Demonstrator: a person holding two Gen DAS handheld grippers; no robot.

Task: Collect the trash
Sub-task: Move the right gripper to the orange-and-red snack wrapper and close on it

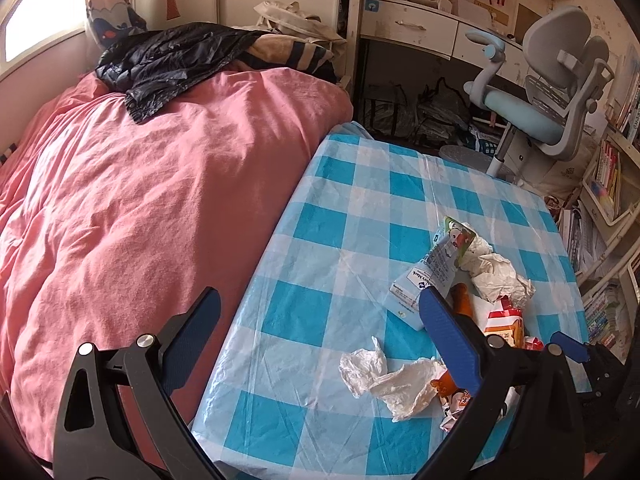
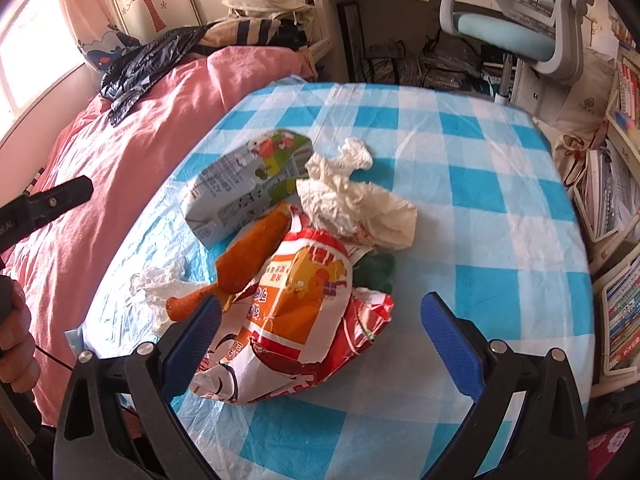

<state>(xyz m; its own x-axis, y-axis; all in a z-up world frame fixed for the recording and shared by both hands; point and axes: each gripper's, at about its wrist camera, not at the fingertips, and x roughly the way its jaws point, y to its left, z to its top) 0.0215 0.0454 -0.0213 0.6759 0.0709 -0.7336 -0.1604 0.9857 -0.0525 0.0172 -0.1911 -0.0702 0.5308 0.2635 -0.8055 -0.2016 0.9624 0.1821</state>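
Trash lies heaped on the blue-and-white checked plastic tablecloth [image 2: 460, 184] of the table that stands against the bed with its pink quilt [image 1: 132, 200]. Biggest in the heap is a torn red, orange and white printed snack bag [image 2: 296, 320], gaping open; what it holds I cannot tell. An orange carrot-shaped soft toy [image 2: 248, 256] lies across its upper left edge, with a dark green knitted tuft [image 2: 376, 272] at the bag's 2 o'clock. At the bag's 11 o'clock rests a flattened grey-blue drink carton with cartoon printing [image 2: 236, 188], and at 12 o'clock a crumpled cream paper tissue [image 2: 352, 204] touches the bag. A thin white crumpled tissue [image 2: 156, 284] lies at 9 o'clock.

The right gripper [image 2: 320, 320] hangs over the table with jaws wide; the snack bag sits between them, nearer the left finger, which overlaps the toy's tip.

The left gripper [image 1: 320, 312] is spread wide too, empty, straddling the table's bed-side edge. Its right finger [image 1: 448, 328] overlaps the carton's corner, and another crumpled white tissue [image 1: 384, 380] lies just below, at 5 o'clock.
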